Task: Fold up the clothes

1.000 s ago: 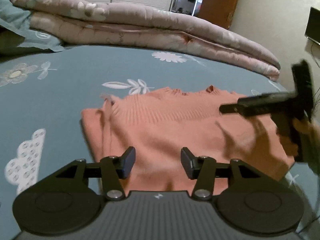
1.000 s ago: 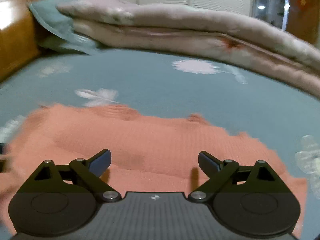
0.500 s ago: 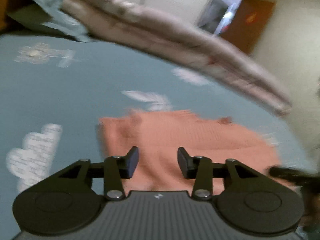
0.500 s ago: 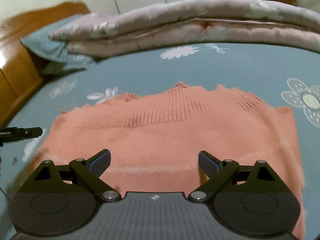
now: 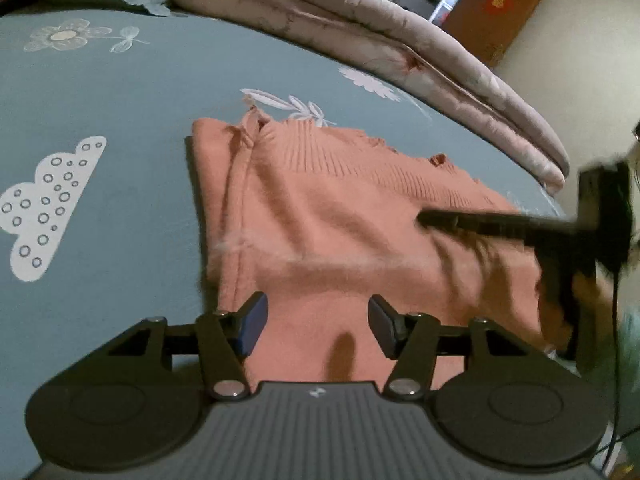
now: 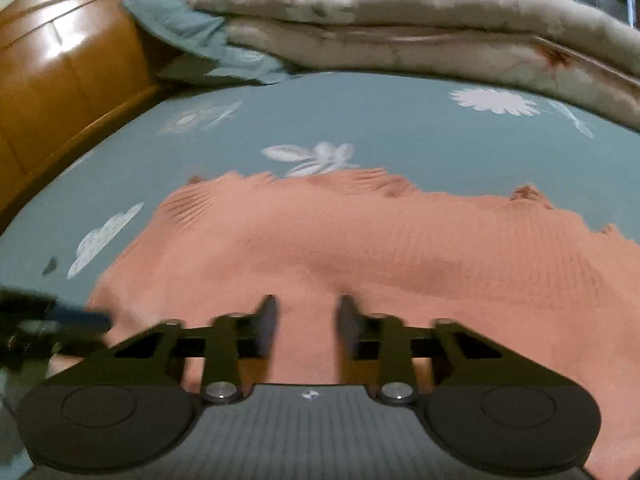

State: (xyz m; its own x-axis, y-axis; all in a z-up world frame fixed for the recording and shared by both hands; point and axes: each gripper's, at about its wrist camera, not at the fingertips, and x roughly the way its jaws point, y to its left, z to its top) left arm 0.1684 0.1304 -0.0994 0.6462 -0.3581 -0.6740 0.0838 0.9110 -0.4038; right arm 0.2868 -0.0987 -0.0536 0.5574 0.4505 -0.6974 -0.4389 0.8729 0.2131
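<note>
A salmon-pink knitted sweater (image 5: 352, 216) lies folded flat on the blue patterned bed sheet (image 5: 120, 92); it also fills the right wrist view (image 6: 380, 256). My left gripper (image 5: 316, 324) is open and empty, just above the sweater's near left edge. My right gripper (image 6: 307, 326) hovers low over the sweater's near part with its jaws narrowed but apart, nothing between them. The right gripper shows in the left wrist view (image 5: 500, 226) over the sweater's right side. A left fingertip (image 6: 76, 320) shows at the left of the right wrist view.
A folded pinkish quilt (image 5: 400, 36) lies along the far side of the bed, also in the right wrist view (image 6: 420, 28). A blue pillow (image 6: 208, 44) sits beside it. A wooden headboard (image 6: 60, 80) stands at the left. A brown door (image 5: 500, 4) is far right.
My right gripper has moved lower toward the sweater and its jaws have narrowed from wide open. My left gripper has swung back over the near left edge, jaws still open.
</note>
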